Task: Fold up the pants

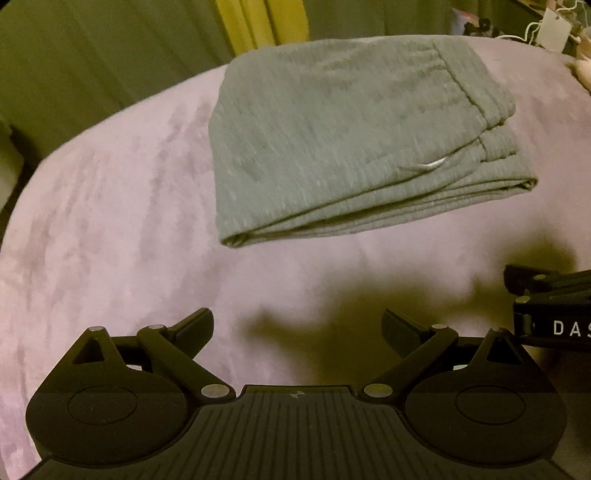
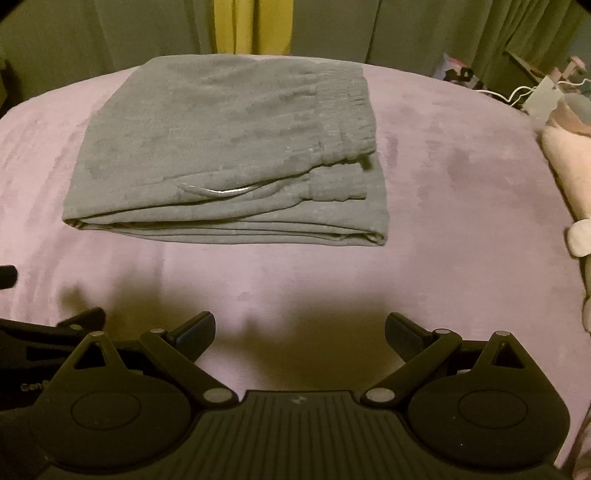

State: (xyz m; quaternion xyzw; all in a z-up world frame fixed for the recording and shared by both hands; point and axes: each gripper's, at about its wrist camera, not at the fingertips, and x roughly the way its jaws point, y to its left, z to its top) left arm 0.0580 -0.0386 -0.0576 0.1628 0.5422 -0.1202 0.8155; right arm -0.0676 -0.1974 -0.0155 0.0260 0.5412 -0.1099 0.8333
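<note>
1. While both tools hang low over the bedcover, the left gripper [image 1: 298,325] has its two fingers spread wide with nothing between them, and the right gripper [image 2: 300,326] stands the same way, spread and empty.
2. In the left wrist view the right gripper [image 1: 554,306] enters at the right edge, cut off by the frame, with only the letters "DAS" readable on its body. In the right wrist view a dark part of the left gripper [image 2: 44,339] shows at the left edge, mostly behind the right tool's own linkage; its fingers cannot be made out there.
3. One pair of grey pants [image 1: 354,140] lies folded into a thick rectangle on the mauve bedcover [image 1: 110,221], ahead of both grippers and apart from them. Several stacked layers show along its near edge, and the gathered waistband sits at its right side. A short pale line on top, near the waistband [image 2: 343,122], is too small to identify.
4. Green curtains [image 2: 406,33] hang behind the bed, with one yellow strip [image 2: 251,29] between them.
5. At the right edge a pale pink fabric [image 2: 565,162] and white cables [image 2: 517,94] are partly cut off and blurred.
</note>
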